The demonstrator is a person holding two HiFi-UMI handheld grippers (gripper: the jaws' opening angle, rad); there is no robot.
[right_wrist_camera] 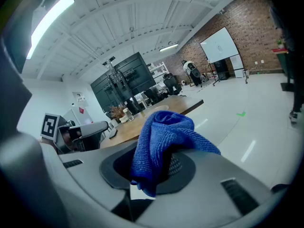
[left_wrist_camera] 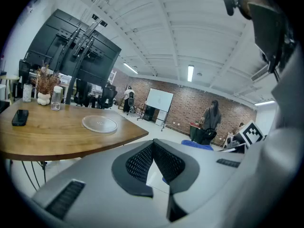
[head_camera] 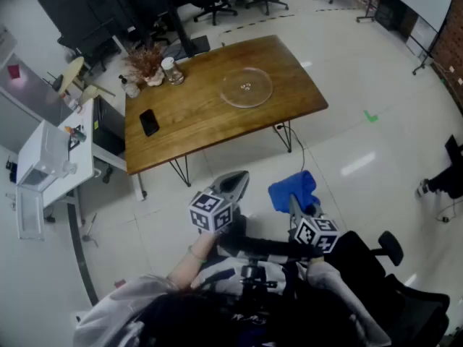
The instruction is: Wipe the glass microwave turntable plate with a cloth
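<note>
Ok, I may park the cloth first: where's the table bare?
Bare wood lies between the phone and the glass plate, along the table near edge, and right of the plate. The far left corner is crowded with dried flowers and a bottle.

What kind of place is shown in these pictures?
Most likely an open office or lab workspace: a wooden table, rolling office chairs behind it, and a whiteboard against a brick wall.
</note>
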